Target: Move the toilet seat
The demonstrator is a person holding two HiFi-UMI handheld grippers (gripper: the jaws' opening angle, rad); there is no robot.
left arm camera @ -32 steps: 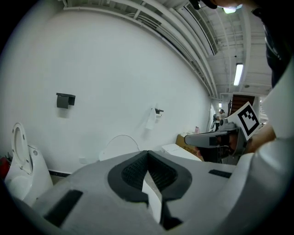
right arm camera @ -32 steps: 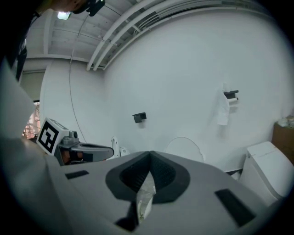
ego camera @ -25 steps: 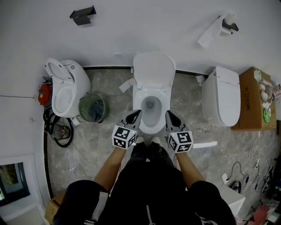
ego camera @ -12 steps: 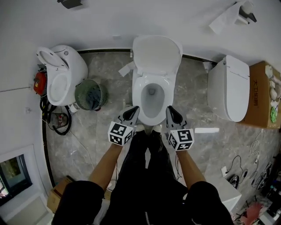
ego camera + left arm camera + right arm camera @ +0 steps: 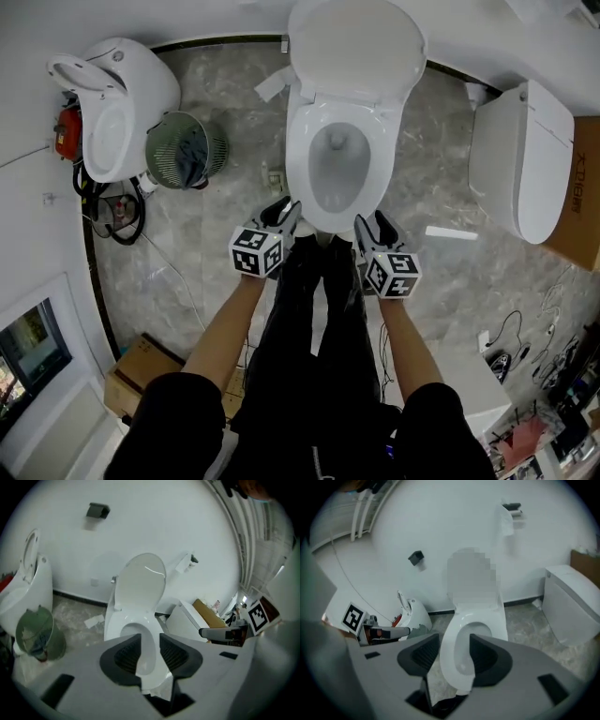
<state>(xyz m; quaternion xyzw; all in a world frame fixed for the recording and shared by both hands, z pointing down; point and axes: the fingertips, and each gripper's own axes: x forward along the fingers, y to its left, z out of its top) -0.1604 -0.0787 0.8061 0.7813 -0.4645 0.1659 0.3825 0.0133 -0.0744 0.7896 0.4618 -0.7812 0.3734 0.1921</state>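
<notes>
1. The seat point(image 5: 302, 178) lies on the middle toilet's bowl, with the lid point(image 5: 356, 42) raised.
2. The left gripper point(image 5: 284, 210) and right gripper point(image 5: 371, 221) hover near its front edge.
3. Both grippers' fingers have just been opening and stand spread, pinching nothing.

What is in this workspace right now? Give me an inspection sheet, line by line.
Surface: grey marbled floor tiles.
Job's things: middle toilet, lid raised towards the wall.
Clutter: green bin, paper scraps, cardboard box.
Grippers: left gripper and right gripper by the bowl's front; jaws have just been opening, nothing gripped.
Cables: black coil at left; loose leads at right.
Surroundings: left toilet, right toilet shut, white wall.
</notes>
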